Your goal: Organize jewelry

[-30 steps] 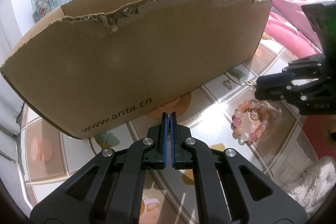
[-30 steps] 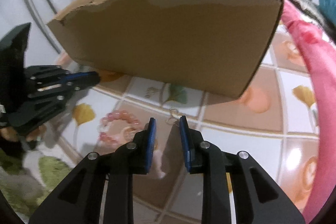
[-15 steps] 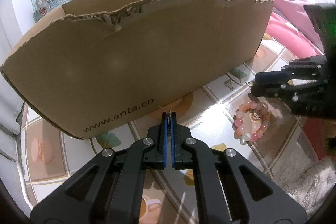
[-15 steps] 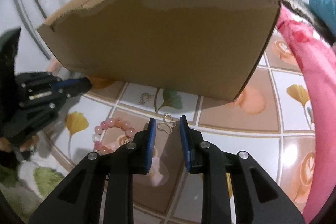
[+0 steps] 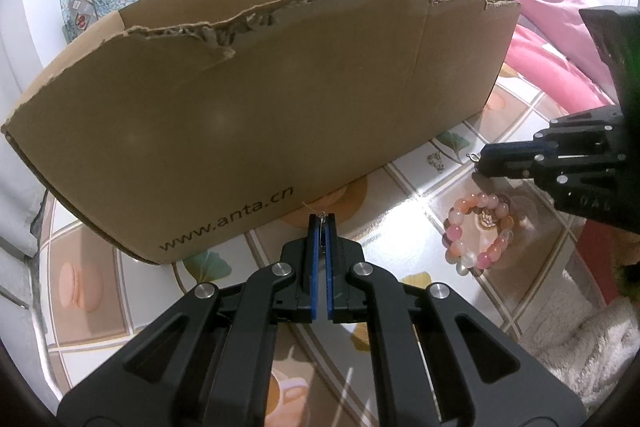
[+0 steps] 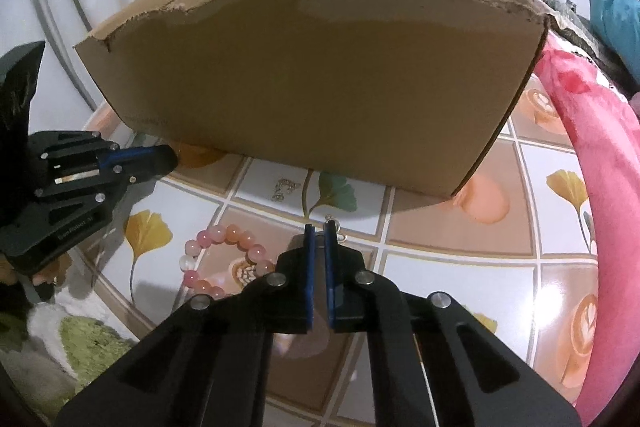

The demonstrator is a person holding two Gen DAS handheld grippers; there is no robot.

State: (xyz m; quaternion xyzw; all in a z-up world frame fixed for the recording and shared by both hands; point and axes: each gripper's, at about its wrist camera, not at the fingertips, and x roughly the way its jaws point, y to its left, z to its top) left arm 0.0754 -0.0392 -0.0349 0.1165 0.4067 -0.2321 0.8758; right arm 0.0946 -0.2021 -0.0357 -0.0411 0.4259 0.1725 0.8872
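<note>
My left gripper (image 5: 321,218) is shut in front of a torn cardboard box (image 5: 260,115), with a tiny silver earring pinched at its tips. My right gripper (image 6: 319,229) is closing on a small silver clasp piece (image 6: 333,226), which pokes out past the fingertips. A pink and orange bead bracelet (image 6: 234,233) lies on the patterned tablecloth just left of the right gripper. Another small silver charm (image 6: 285,187) lies near the box foot. In the left wrist view the right gripper (image 5: 486,161) hangs above the bracelet (image 5: 454,230).
The open box (image 6: 312,87) fills the back of the table. A pink blanket (image 6: 580,147) runs along the right side. A fluffy white and green mat (image 6: 80,339) lies at the near left edge. Clothes and a water bottle stand behind the box.
The right gripper's jaws have narrowed around the silver piece that lay between them. The box looks nearer in the right wrist view. The left gripper has stayed still.
</note>
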